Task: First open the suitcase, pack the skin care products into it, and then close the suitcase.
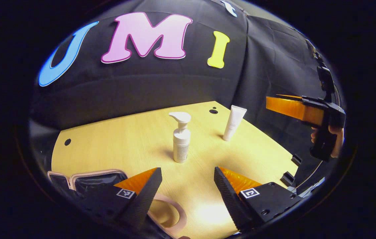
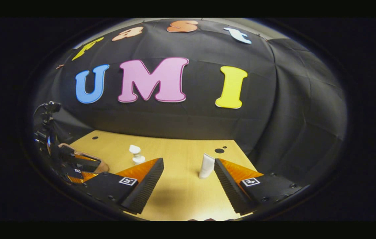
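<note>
White pump bottle (image 1: 181,141), tube (image 1: 234,122) upright on table (image 1: 114,142); both tools wide, holding nothing.

In the right gripper view, the white pump bottle (image 2: 137,154) at 9 o'clock was half hidden behind a finger. In the left gripper view, the pink-rimmed dark suitcase (image 1: 96,179) at 7 o'clock was cut off and partly covered.

Matt pale wood-grain table (image 1: 114,139) — smooth white plastic pump bottle (image 1: 181,142) and tube (image 1: 234,122), plastic too.
</note>
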`<state>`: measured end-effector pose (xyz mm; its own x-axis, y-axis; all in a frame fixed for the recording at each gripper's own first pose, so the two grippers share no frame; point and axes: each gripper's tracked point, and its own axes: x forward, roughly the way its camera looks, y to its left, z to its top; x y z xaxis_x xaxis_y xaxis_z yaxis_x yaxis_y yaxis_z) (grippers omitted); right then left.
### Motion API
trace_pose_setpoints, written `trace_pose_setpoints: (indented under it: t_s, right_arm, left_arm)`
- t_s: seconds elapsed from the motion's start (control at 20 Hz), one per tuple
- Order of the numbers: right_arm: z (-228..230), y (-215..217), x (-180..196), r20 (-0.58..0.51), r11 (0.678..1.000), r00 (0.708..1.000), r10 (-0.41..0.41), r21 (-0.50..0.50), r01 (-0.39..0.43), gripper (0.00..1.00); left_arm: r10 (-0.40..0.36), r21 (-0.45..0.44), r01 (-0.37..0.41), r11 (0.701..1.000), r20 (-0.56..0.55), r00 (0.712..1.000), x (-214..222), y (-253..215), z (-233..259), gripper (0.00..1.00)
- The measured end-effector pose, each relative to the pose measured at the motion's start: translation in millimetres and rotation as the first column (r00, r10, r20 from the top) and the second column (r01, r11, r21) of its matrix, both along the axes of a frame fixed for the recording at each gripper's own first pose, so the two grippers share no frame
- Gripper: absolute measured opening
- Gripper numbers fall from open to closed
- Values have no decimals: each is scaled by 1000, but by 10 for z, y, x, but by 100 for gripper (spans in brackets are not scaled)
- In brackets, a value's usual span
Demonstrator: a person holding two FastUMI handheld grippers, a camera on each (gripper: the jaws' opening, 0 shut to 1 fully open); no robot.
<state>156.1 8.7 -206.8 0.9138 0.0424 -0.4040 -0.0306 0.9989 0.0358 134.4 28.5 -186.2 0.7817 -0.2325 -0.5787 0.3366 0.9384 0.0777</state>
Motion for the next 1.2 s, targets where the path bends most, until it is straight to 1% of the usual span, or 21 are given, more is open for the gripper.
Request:
trace_pose_setpoints:
  t_s: [0.15, 0.25, 0.45, 0.55, 0.6, 0.7, 0.8, 0.85, 0.9, 1.05, 1.2]
  right_arm:
    - [-410, -161, 140, -72, 999, 996, 44, -23, -45, 98]
    - [-629, -225, 232, -102, 997, 992, 75, -18, -77, 98]
    - [-1032, -309, 418, -167, 994, 980, 106, 22, -104, 98]
    - [-1187, -358, 580, -180, 994, 979, 101, 60, -91, 98]
    - [-1254, -370, 663, -188, 992, 977, 105, 82, -91, 98]
    - [-1406, -370, 807, -203, 988, 971, 127, 117, -104, 98]
    - [-1555, -410, 926, -211, 987, 968, 136, 107, -116, 98]
    - [-1643, -439, 965, -220, 989, 966, 135, 96, -116, 95]
    - [-1732, -462, 1006, -231, 990, 964, 130, 92, -111, 97]
    - [-1939, -427, 1048, -261, 988, 956, 133, 113, -106, 98]
    - [-2054, -336, 1065, -279, 983, 948, 154, 135, -120, 98]
  left_arm:
    - [35, 2, -35, 999, -43, 998, 182, -81, -211, 99]
    - [85, 27, -83, 996, -61, 995, 331, -61, -315, 100]
    - [150, 62, -146, 987, -70, 986, 689, -51, -562, 100]
    - [160, 63, -155, 986, -85, 983, 802, -75, -657, 99]
    - [172, 76, -165, 983, -91, 981, 851, -64, -684, 100]
    - [188, 99, -180, 979, -76, 979, 986, -44, -703, 100]
    - [193, 104, -185, 977, -71, 979, 1100, -84, -754, 100]
    - [195, 107, -187, 976, -71, 978, 1161, -98, -801, 100]
    - [195, 111, -186, 976, -73, 978, 1211, -124, -856, 100]
    - [205, 122, -194, 973, -84, 975, 1352, -132, -999, 100]
    - [209, 122, -197, 973, -99, 973, 1399, -132, -1070, 100]
